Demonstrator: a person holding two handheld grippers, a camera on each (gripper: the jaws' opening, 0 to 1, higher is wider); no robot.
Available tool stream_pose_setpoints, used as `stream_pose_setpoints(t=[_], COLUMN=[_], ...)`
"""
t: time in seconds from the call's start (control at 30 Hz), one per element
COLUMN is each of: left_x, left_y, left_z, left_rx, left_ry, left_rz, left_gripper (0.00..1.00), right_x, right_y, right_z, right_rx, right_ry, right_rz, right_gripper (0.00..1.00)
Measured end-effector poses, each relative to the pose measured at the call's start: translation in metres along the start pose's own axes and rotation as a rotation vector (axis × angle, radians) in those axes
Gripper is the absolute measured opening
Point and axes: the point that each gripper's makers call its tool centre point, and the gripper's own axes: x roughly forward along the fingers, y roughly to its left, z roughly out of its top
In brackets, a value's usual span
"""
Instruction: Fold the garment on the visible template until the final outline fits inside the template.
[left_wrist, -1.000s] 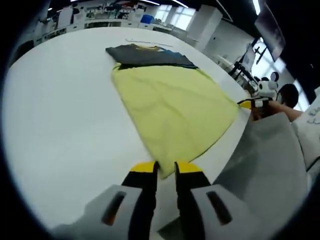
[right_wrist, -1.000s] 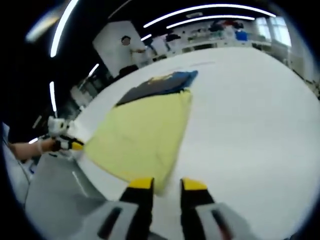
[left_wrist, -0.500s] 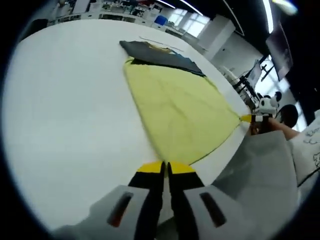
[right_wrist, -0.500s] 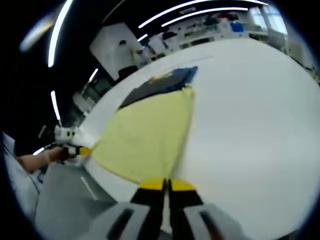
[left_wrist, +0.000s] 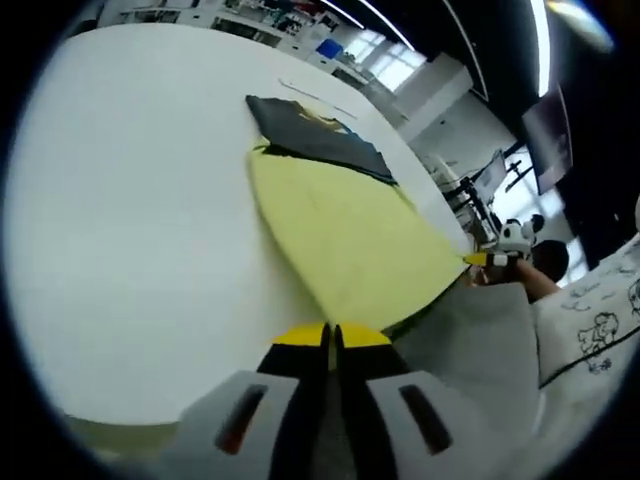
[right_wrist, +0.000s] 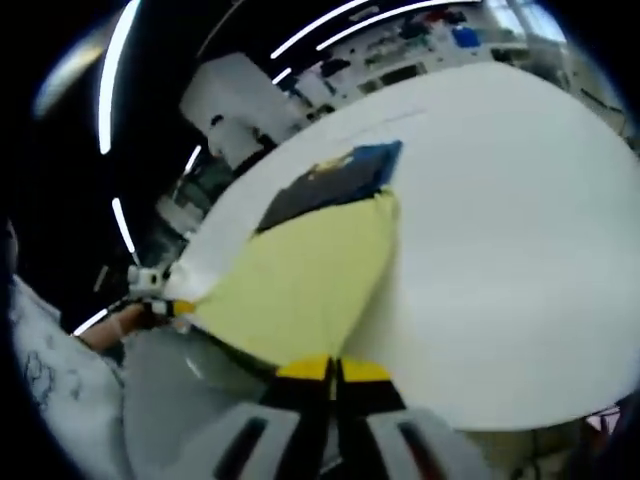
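The garment is a yellow cloth (left_wrist: 350, 235) with a dark navy section (left_wrist: 315, 130) at its far end, spread on the white table (left_wrist: 130, 220). My left gripper (left_wrist: 330, 335) is shut on a near corner of the yellow hem. In the right gripper view the same yellow cloth (right_wrist: 310, 285) and its navy part (right_wrist: 335, 180) stretch away from my right gripper (right_wrist: 332, 368), which is shut on the other near corner. The near hem hangs taut between the two grippers, off the table edge. The right gripper (left_wrist: 490, 259) and the left gripper (right_wrist: 165, 306) each show in the other's view. A faint thin line (left_wrist: 312, 97) runs just beyond the navy end.
The table's near edge (left_wrist: 200, 405) lies right in front of me, with grey-clad legs (left_wrist: 480, 340) below it. A white printed sleeve (left_wrist: 590, 320) is at the right. Shelves and benches (right_wrist: 420, 45) stand far behind the table.
Both grippers went from open to shut on the near corners of the yellow hem. They then drew back and up, pulling that edge off the table.
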Motion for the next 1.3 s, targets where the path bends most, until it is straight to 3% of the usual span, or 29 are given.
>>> stream_pose_setpoints(t=[0.3, 0.47, 0.57, 0.73, 0.97, 1.03, 1.2, 1.3], left_x=[-0.025, -0.037, -0.042, -0.037, -0.022, -0.018, -0.005, 0.003], left_y=[-0.049, -0.064, -0.069, -0.059, -0.049, -0.045, -0.037, -0.032], left_z=[-0.002, 0.002, 0.005, 0.015, 0.048, 0.055, 0.093, 0.114], left_rx=[0.010, 0.021, 0.033, 0.017, 0.035, 0.032, 0.010, 0.037], left_ry=[-0.010, -0.016, -0.031, -0.031, -0.069, -0.070, -0.126, -0.147], left_rz=[-0.052, -0.072, -0.089, -0.094, -0.101, -0.098, -0.103, -0.090], left_gripper=[0.00, 0.00, 0.00, 0.00, 0.00, 0.00, 0.00, 0.00], right_x=[-0.028, -0.042, -0.048, -0.046, -0.034, -0.028, -0.015, -0.005], right_y=[0.019, 0.025, 0.027, 0.027, 0.039, 0.033, 0.029, 0.020], right_z=[-0.010, -0.012, -0.013, -0.002, 0.036, 0.050, 0.090, 0.112], right_rx=[0.041, 0.054, 0.084, 0.132, 0.126, 0.123, 0.091, 0.076], right_ry=[0.010, 0.014, 0.020, 0.010, -0.057, -0.075, -0.131, -0.158], right_rz=[0.017, 0.010, 0.020, 0.062, 0.088, 0.082, 0.084, 0.073], right_gripper=[0.00, 0.00, 0.00, 0.00, 0.00, 0.00, 0.00, 0.00])
